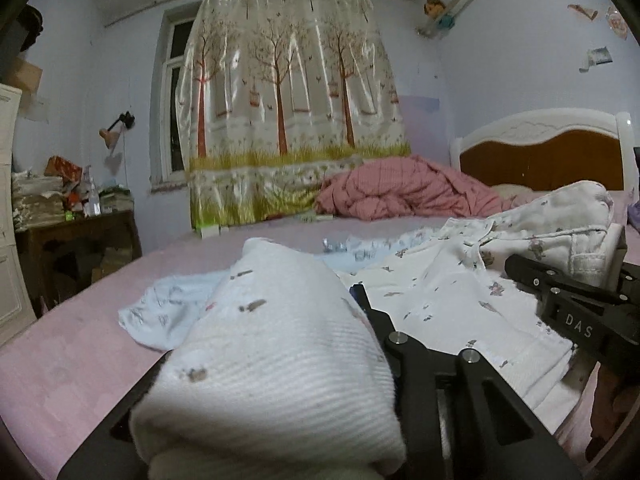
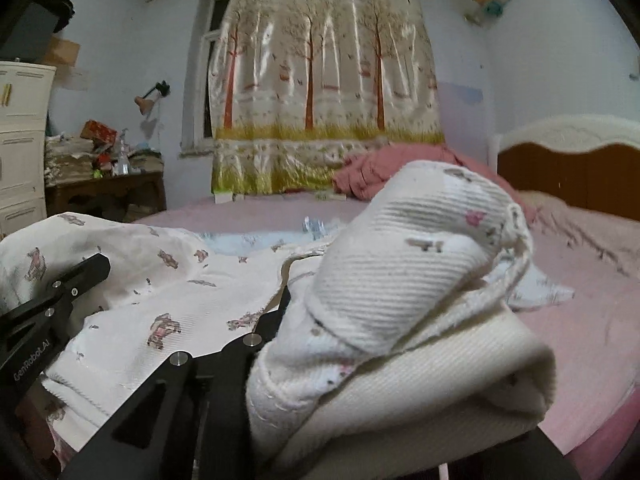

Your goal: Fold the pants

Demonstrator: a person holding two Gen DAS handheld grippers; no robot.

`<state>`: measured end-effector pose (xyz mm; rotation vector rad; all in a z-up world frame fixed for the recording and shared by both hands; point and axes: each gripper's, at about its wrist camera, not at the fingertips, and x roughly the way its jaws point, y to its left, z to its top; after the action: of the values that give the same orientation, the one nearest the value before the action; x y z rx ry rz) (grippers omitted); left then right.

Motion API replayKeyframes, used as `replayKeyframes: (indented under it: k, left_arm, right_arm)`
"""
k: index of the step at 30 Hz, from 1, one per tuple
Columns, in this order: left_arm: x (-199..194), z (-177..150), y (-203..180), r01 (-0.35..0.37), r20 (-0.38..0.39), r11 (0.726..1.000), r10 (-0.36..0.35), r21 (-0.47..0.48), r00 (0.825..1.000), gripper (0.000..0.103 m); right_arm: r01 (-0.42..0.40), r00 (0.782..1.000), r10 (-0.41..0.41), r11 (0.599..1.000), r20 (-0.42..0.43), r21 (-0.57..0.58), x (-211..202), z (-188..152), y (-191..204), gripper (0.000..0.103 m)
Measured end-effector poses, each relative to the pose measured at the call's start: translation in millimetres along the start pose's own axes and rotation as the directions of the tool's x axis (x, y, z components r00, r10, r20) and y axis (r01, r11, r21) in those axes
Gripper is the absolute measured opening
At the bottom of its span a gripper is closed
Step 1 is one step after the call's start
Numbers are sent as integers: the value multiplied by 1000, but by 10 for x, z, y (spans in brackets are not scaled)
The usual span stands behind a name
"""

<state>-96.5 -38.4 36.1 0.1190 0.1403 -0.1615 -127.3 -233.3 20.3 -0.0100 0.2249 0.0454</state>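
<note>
Left wrist view: the left tongs (image 1: 280,380) clamp a bunched end of the white ribbed printed pants (image 1: 440,300), low centre, above the pink bed (image 1: 80,340). Right wrist view: the right tongs (image 2: 340,340) grip another bunch (lower centre). Folding seems barely begun

Dim, cool indoor light, soft shadows. Glare streaks on shiny curtain (image 1: 288,92). Strong fisheye bending, black corner vignette. Near pants (image 2: 384,280) soft; right wrist view slightly motion-blurred.
</note>
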Motion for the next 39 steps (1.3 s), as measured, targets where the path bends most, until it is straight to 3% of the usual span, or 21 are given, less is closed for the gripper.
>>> replayKeyframes:
  k: [6, 10, 19, 25, 31, 35, 39]
  left_arm:
    - [-165, 371, 68, -30, 91, 999, 26, 35, 995, 27]
    - [-135, 729, 263, -21, 118, 1000, 20, 1, 993, 27]
    - [257, 1570, 678, -81, 259, 997, 78, -1, 963, 27]
    - [957, 2093, 1045, -91, 299, 996, 94, -24, 949, 27]
    - [1889, 2484, 1402, -113, 351, 993, 119, -38, 929, 27]
    - [2567, 2573, 1700, -118, 381, 991, 131, -57, 915, 27]
    - [3185, 2431, 1954, -142, 413, 987, 158, -69, 897, 27]
  right_arm:
    - [-2, 993, 7, 999, 116, -42, -280, 397, 93, 23]
    - [-14, 979, 26, 998, 201, -61, -369, 777, 189, 23]
    - [-60, 936, 73, 997, 345, -49, 3, 1706, 354, 23]
    - [-91, 918, 93, 996, 387, -22, 822, 2431, 457, 23]
    - [-94, 903, 84, 996, 422, 3, 1810, 2927, 552, 23]
    - [-114, 895, 90, 993, 437, 28, 2634, 3214, 632, 23]
    - [-124, 883, 90, 991, 461, 42, 3408, 3305, 761, 23]
